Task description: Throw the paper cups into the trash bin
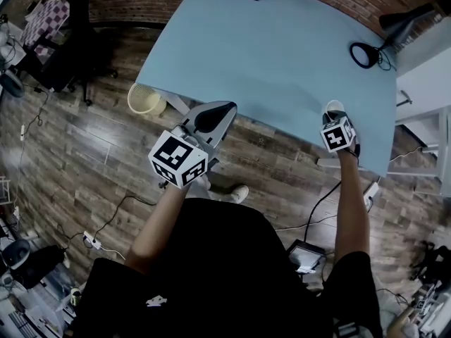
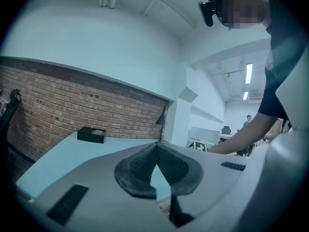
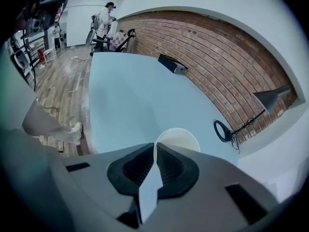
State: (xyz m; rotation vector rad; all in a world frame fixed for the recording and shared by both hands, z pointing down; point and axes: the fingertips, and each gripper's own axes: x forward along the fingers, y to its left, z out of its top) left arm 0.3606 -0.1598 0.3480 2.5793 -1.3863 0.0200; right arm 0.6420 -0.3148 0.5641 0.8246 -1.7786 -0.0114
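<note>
The blue tabletop [image 1: 268,55] fills the upper middle of the head view. The trash bin [image 1: 144,98] stands on the wood floor at upper left, just off the tabletop's left near corner, with its mouth open upward.

The left gripper [image 1: 215,115] hangs over the floor near the middle of the frame, its fingers [image 2: 137,170] closed tip to tip on nothing. The right gripper [image 1: 337,122] reaches steeply down at the tabletop's near right edge. Its fingers [image 3: 135,166] are pinched on the near wall of the paper cup [image 3: 178,138].

The cup appears to stand upright, long axis vertical and mouth up. The bin lies well apart to the cup's left and lower down. The left gripper is nearer the bin, but the right one has the cup.
</note>
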